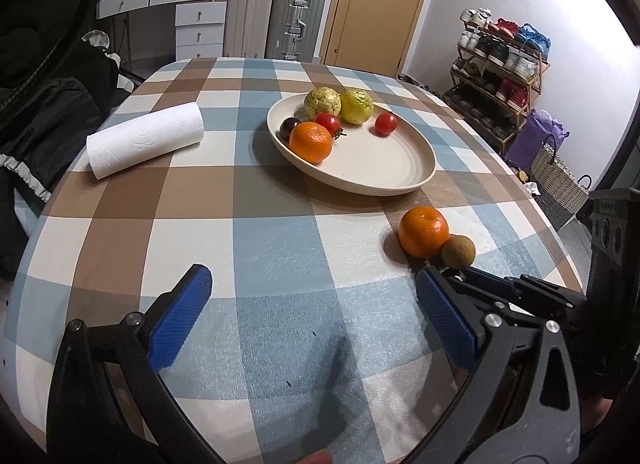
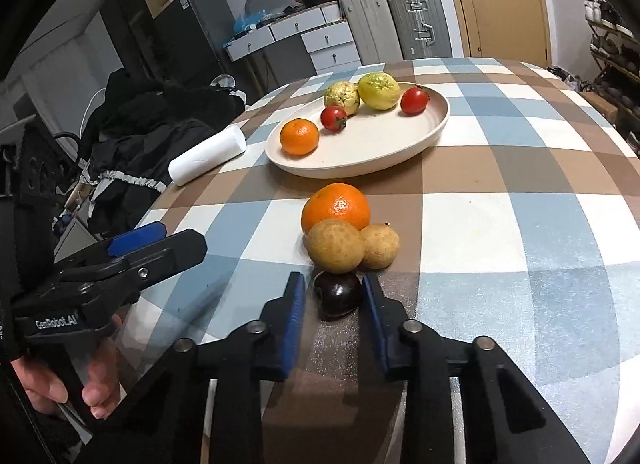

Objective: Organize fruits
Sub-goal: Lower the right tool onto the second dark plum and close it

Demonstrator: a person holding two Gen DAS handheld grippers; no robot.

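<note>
Six fruits already sit on the plate point(image 2: 436, 126). Just in front of it an orange point(image 2: 336, 206), two brown fruits point(image 2: 335, 246) and a dark plum point(image 2: 337, 296) remain. The right gripper point(image 2: 333, 304) brackets the plum, jaws not yet closed; the left gripper point(image 1: 312, 304) hangs wide open.

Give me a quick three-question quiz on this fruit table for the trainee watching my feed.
1. True or false: the right gripper has its pads on either side of the dark plum.
2. Which fruit lies outside the plate? A) yellow citrus B) two brown round fruits C) both tomatoes
3. What white item lies beside the plate, toward the piled dark clothes?

Key: 1 true. 2 B. 3 the paper towel roll.
</note>
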